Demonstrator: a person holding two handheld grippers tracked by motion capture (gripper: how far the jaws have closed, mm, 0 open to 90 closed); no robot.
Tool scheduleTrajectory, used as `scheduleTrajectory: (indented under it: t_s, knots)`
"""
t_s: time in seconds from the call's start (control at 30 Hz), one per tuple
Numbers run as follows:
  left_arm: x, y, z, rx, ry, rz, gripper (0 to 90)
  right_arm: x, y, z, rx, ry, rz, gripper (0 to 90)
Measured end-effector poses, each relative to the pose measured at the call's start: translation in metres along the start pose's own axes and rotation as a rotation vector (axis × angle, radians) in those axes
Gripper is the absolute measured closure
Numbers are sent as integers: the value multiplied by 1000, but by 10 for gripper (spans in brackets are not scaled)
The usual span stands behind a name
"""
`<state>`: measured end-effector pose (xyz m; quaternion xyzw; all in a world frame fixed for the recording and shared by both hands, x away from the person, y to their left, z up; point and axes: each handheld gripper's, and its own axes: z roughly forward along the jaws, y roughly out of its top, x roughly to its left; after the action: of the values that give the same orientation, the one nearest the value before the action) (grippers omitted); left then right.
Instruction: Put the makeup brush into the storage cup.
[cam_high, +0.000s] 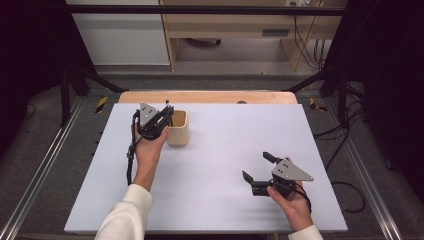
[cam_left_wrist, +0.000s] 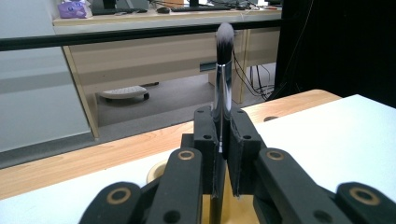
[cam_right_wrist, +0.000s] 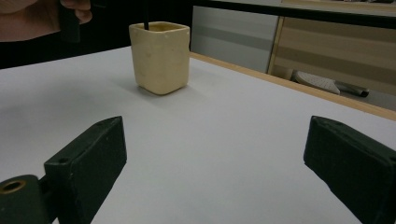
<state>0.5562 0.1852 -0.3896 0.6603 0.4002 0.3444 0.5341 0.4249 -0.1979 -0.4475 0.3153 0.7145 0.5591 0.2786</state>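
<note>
Cream square ceramic-looking cup (cam_high: 178, 128) sits on white table (cam_high: 225, 200) toward far-left, well inside the edges. Left tongs (cam_high: 169, 111) pinch slim makeup brush w/ black glossy handle and white-tipped bristles (cam_left_wrist: 223, 74), upright, lower end down in the cup, bristles up. Brush probably light, stiff handle, slick finish; could slip or swivel, so grip mid-handle as now, not the soft tip. Cup looks rigid, fairly stable, may tip if handle levers on rim. Right tongs (cam_high: 256, 166) spread wide, nothing between, resting low near-right. Lots of open table btw cup and right tongs; wooden edge strip (cam_high: 210, 96) just behind cup.
</note>
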Motion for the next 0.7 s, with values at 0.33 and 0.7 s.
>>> scheduleTrajectory:
  t_s: [0.33,0.7]
  knots:
    - [-3,3,-11,-33,20,10,653,0,0,0,-1,2,1,62]
    - [-4,9,-23,-59,-7,28,542,1,0,0,3,5,-2,61]
